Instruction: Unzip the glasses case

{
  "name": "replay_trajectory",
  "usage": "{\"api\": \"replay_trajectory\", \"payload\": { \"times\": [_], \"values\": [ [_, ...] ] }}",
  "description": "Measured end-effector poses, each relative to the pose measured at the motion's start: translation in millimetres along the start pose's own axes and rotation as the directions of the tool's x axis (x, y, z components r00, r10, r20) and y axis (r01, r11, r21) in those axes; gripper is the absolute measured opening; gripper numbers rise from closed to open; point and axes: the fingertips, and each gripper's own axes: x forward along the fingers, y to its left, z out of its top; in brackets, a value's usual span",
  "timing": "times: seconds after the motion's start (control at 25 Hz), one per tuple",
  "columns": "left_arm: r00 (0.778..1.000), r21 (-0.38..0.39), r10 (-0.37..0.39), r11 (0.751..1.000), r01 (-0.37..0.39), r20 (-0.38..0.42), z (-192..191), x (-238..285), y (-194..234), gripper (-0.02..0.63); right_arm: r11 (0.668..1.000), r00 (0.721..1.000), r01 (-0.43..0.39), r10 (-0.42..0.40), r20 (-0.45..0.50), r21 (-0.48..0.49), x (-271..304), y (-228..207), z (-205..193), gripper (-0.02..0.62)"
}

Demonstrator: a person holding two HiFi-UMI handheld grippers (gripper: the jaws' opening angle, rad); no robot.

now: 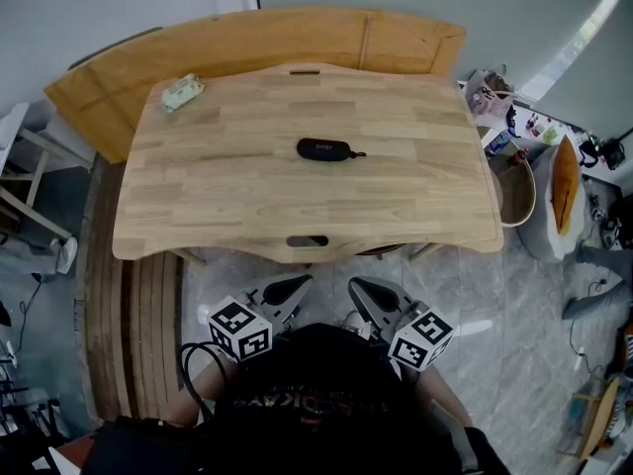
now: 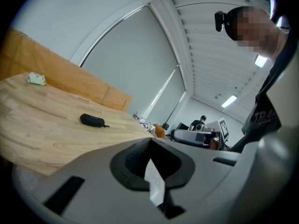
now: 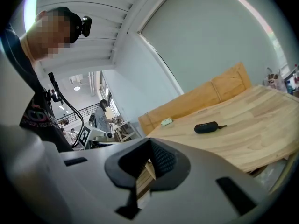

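A black zipped glasses case (image 1: 324, 149) lies near the middle of the light wooden table (image 1: 218, 196), its short pull cord pointing right. Both grippers are held close to my body, below the table's near edge and well short of the case. My left gripper (image 1: 297, 285) is shut with nothing in it, and my right gripper (image 1: 361, 287) is shut and empty too. In the left gripper view the case (image 2: 92, 120) is far off on the tabletop beyond the closed gripper (image 2: 150, 148). The right gripper view has the case (image 3: 207, 127) to the right, past that gripper (image 3: 149, 150).
A small green and white packet (image 1: 182, 92) lies at the table's back left corner. A curved wooden bench (image 1: 247, 43) wraps behind the table. Cluttered shelves and a round basket (image 1: 519, 191) stand at the right. Slatted wood (image 1: 129, 315) lies on the floor at left.
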Motion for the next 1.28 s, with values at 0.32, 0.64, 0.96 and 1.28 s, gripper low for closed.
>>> {"api": "replay_trajectory", "payload": {
  "times": [0.32,0.64,0.96,1.28],
  "values": [
    [1.000,-0.009,-0.006,1.000,0.006,0.012,1,-17,12,0.002,1.000,1.000,0.022,-0.022,-0.007,-0.002,16,7,-4,0.012],
    [1.000,-0.012,-0.009,1.000,0.010,0.018,0,-38,29,0.002,0.999,0.999,0.050,-0.050,-0.004,0.004,33,17,-9,0.012],
    [1.000,-0.025,0.002,1.000,-0.002,0.014,-3,-67,48,0.002,0.997,0.997,0.077,-0.077,-0.004,0.009,55,29,-17,0.012],
    [1.000,-0.018,-0.006,1.000,0.006,-0.009,-9,-84,66,0.002,0.994,0.994,0.109,-0.109,0.007,0.009,73,33,-18,0.012]
  ]
}}
